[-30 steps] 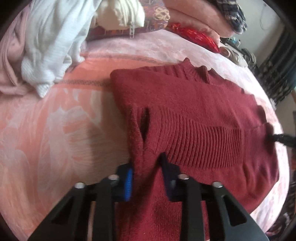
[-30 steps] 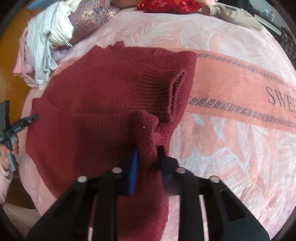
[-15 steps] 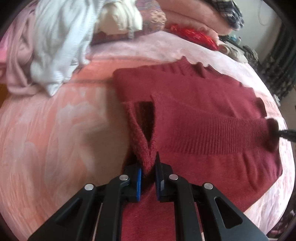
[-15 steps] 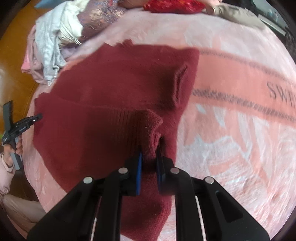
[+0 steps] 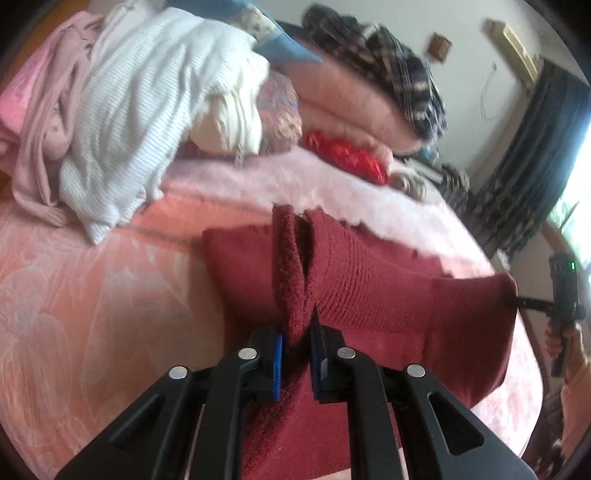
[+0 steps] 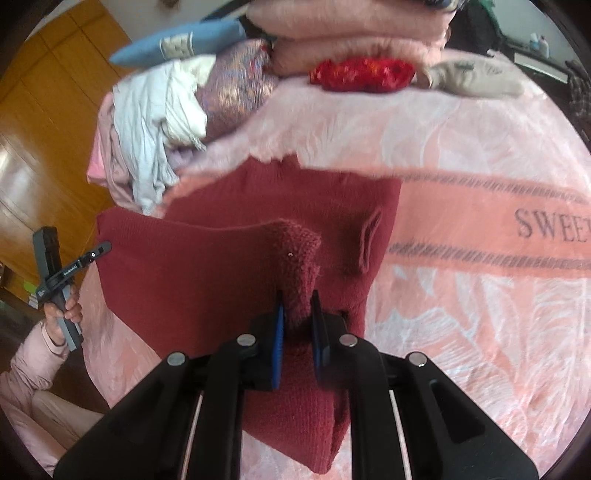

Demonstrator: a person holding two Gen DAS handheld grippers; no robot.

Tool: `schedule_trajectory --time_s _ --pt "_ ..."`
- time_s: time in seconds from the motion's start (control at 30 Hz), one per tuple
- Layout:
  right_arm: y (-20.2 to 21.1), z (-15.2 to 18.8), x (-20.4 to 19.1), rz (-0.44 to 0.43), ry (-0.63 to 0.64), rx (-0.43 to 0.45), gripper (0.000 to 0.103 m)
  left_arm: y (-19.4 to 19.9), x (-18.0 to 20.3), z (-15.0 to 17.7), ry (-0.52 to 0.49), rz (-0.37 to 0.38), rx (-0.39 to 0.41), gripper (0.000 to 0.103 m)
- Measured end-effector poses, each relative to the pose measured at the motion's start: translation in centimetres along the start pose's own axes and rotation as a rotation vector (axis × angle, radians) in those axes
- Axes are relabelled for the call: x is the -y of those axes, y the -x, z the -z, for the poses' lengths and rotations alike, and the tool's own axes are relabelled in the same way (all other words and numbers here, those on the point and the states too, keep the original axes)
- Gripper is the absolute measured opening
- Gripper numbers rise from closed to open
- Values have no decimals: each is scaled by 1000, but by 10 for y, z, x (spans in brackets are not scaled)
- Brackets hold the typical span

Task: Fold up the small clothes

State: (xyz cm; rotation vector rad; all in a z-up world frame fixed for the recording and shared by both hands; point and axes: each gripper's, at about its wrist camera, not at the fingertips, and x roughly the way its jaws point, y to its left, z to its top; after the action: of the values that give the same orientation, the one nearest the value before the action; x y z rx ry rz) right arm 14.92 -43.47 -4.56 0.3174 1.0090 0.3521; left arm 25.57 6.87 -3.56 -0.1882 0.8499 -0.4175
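On the pink blanket (image 6: 461, 140) of the bed lies the dark red knit sweater (image 6: 192, 266), part flat, part lifted. Left gripper (image 5: 296, 354) jaws are clamped together on a bunched ribbed edge of the sweater, which rises in a narrow pinched fold straight up from the blue pads. Right gripper (image 6: 297, 321) jaws likewise closed tight on a fuzzy lump of the same sweater, fabric hanging below the fingers toward the camera. Between the two grips the lifted edge runs taut; in the right wrist view the left gripper shows at the sweater's far left corner, held by the person's left hand (image 6: 68, 310) in a pink sleeve. In the left wrist view the right gripper's tip meets the sweater's right corner, right hand (image 5: 561, 339) below it. A sleeve opening (image 6: 369, 240) lies flat on the sweater's lower layer, right of the pinched lump. Blanket has a salmon band with lettering "SWEE" (image 6: 550, 225) to the right. At the head of the bed: white ribbed garment (image 5: 129, 122) over pale pink clothes, red item (image 6: 362, 74), stacked pink bedding (image 6: 354, 33), blue pillow (image 6: 184, 40), beige item (image 6: 472, 77). Wooden floor (image 6: 40, 122) at left. Slight motion blur throughout.
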Motion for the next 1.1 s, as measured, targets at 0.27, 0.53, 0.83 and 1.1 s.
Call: schedule_trajectory --time_s 0.27,0.53,0.83,1.1 --pt "-6 -53 3 15 -62 87 11 -23 -20 -43 82 -28 58 11" --pt "-40 -94 6 62 -85 93 11 -70 -29 -65 81 -91 56 11" --pt "-78 -110 27 119 -160 67 11 -109 -37 -74 80 -119 21 11" --pt "-113 -106 50 190 -229 -2 12 -148 -45 -67 73 -177 -66 11"
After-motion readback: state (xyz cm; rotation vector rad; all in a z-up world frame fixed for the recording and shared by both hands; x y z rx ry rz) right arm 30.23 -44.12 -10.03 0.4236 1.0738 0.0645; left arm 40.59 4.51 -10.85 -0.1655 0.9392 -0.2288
